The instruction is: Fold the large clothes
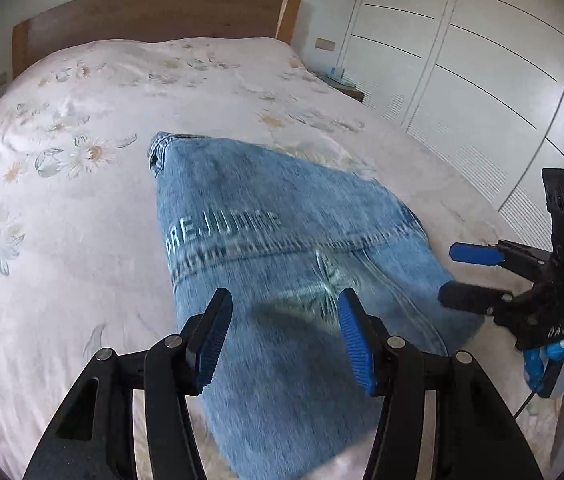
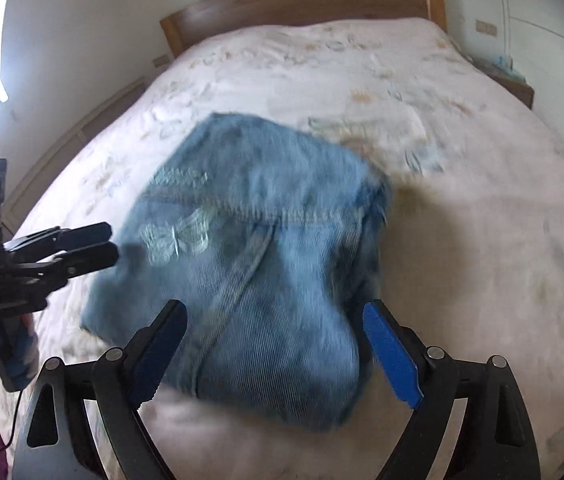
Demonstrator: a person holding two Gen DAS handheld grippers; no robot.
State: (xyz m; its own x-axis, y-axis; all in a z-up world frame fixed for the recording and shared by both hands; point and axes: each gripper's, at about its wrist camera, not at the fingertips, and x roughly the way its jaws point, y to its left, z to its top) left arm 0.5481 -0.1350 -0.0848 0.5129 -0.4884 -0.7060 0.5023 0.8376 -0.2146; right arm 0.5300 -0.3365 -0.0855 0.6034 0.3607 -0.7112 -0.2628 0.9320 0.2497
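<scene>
In the left wrist view, the jeans (image 1: 282,264) lie in the middle of the frame on the flowery bed cover (image 1: 81,128). They are already folded into a short, thick bundle, with white letters and a pale butterfly showing on top. The left gripper (image 1: 284,340) sits at the bottom of the frame with its two fingers spread wide, and nothing is between them. At the right edge, the right gripper (image 1: 462,274) hangs just beside the bundle, its fingers apart too and holding nothing.

In the right wrist view, the jeans (image 2: 249,264) fill the middle of the frame as one blue block, a bit blurry. The right gripper (image 2: 273,356) is at the bottom, fingers wide, with no cloth in them. The left gripper (image 2: 109,246) pokes in from the left edge. Here its fingers look close together, so this view alone does not show its gap well.

I think the folding is mostly done. What may be left is a last pat or tidy.
</scene>
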